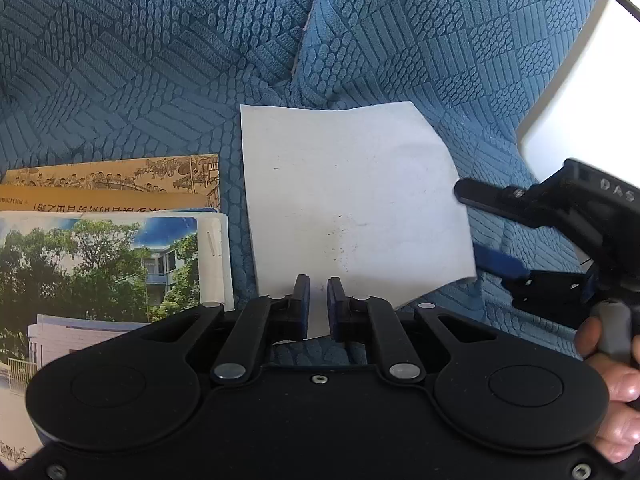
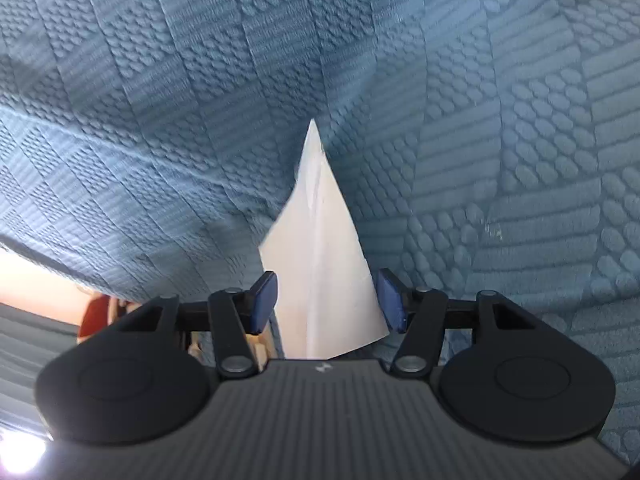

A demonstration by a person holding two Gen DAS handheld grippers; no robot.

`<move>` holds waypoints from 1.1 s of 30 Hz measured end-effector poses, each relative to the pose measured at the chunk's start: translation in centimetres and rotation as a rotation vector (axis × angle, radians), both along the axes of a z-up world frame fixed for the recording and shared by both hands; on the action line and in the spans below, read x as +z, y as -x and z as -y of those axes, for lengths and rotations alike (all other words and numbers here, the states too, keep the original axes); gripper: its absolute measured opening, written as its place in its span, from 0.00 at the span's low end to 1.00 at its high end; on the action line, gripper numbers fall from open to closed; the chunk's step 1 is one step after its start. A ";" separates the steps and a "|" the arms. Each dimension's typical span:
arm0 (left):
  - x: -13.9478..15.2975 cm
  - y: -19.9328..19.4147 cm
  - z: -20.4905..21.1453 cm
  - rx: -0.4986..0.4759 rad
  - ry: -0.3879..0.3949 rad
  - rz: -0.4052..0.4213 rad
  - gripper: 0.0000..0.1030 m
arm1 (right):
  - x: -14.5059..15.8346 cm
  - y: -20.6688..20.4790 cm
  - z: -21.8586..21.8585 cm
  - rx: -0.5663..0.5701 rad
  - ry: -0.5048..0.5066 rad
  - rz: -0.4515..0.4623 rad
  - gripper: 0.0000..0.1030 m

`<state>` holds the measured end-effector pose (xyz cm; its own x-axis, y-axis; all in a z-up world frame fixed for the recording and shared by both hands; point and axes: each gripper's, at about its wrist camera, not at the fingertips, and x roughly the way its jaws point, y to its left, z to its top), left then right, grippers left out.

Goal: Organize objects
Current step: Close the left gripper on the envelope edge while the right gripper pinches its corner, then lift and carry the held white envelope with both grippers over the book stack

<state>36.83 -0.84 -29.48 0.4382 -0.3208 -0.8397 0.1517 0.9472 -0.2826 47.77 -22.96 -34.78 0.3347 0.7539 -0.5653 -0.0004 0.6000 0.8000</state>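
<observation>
A white sheet of paper [image 1: 352, 200] is held up over the blue textured sofa. My left gripper [image 1: 319, 300] is shut on its near edge. My right gripper [image 1: 476, 232] comes in from the right, open, with its fingers above and below the sheet's right edge. In the right wrist view the sheet [image 2: 324, 264] is seen edge-on between the open right gripper [image 2: 326, 300] pads, and no pad touches it. A stack of printed cards lies to the left: a photo card of trees and a building [image 1: 100, 276] on top of yellow-brown illustrated booklets [image 1: 120, 180].
The blue sofa seat and back cushion [image 1: 400, 32] fill both views. A white wall or armrest [image 1: 580, 100] is at the far right. A person's hand [image 1: 616, 380] holds the right gripper's handle.
</observation>
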 end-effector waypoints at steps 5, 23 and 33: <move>-0.2 -0.1 -0.3 0.010 0.009 -0.009 0.07 | -0.3 0.7 -1.4 0.042 0.103 0.019 0.39; -0.6 1.1 -4.2 0.136 0.604 -0.233 0.50 | -0.4 2.0 -0.7 -0.002 0.056 0.011 0.29; -5.0 0.2 -3.7 0.243 0.797 -0.362 0.50 | -0.1 2.5 1.0 -0.045 0.032 -0.008 0.26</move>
